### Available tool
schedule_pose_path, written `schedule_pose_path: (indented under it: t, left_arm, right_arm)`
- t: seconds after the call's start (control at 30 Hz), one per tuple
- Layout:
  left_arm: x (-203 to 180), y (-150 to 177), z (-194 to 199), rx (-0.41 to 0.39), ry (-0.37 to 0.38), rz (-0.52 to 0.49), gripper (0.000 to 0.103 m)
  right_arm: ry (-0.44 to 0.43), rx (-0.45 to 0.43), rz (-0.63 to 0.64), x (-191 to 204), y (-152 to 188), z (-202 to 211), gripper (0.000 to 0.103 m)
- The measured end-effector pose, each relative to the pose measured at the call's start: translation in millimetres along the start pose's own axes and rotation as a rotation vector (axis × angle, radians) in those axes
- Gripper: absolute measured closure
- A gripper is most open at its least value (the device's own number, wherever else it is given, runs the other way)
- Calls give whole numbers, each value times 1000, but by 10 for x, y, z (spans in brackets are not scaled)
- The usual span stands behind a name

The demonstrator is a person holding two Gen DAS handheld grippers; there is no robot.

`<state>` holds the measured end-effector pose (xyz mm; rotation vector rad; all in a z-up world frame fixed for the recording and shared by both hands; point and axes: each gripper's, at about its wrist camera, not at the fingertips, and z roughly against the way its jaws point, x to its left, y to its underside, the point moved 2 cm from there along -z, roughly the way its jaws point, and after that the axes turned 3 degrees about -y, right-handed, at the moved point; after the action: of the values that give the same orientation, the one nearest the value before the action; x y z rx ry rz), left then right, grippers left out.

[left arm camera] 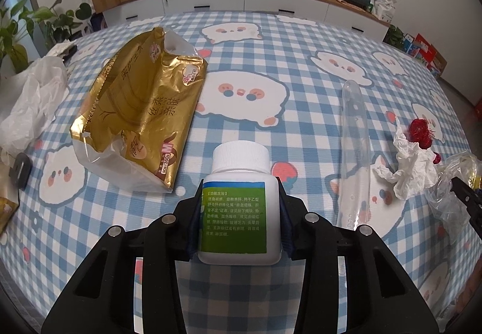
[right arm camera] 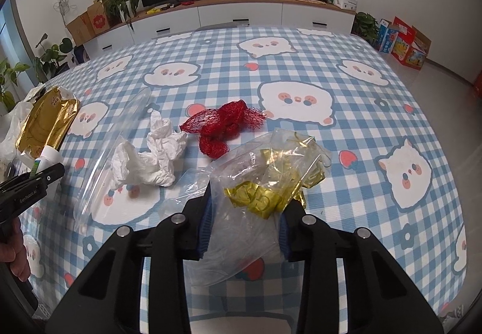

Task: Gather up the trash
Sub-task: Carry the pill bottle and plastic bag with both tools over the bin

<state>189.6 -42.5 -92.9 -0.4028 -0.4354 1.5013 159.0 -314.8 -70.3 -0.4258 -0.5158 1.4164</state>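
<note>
My left gripper is shut on a white pill bottle with a green label, its cap pointing away from me over the checked tablecloth. My right gripper is shut on a clear plastic bag stuffed with gold foil wrappers. On the cloth lie an open gold tissue pack, a long clear plastic sleeve, a crumpled white tissue and a red mesh net. The left gripper and its bottle show at the right wrist view's left edge.
A crumpled white plastic bag and a small black object lie at the table's left edge. Beyond the table stand a white TV cabinet, potted plants and cardboard boxes on the floor.
</note>
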Motion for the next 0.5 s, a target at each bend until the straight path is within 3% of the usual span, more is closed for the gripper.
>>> schedule_pose_path:
  t: [0.5]
  left_arm:
    - [-15, 220, 393, -31, 18, -10, 63]
  right_arm:
    - [-8, -57, -4, 66, 28, 321, 70]
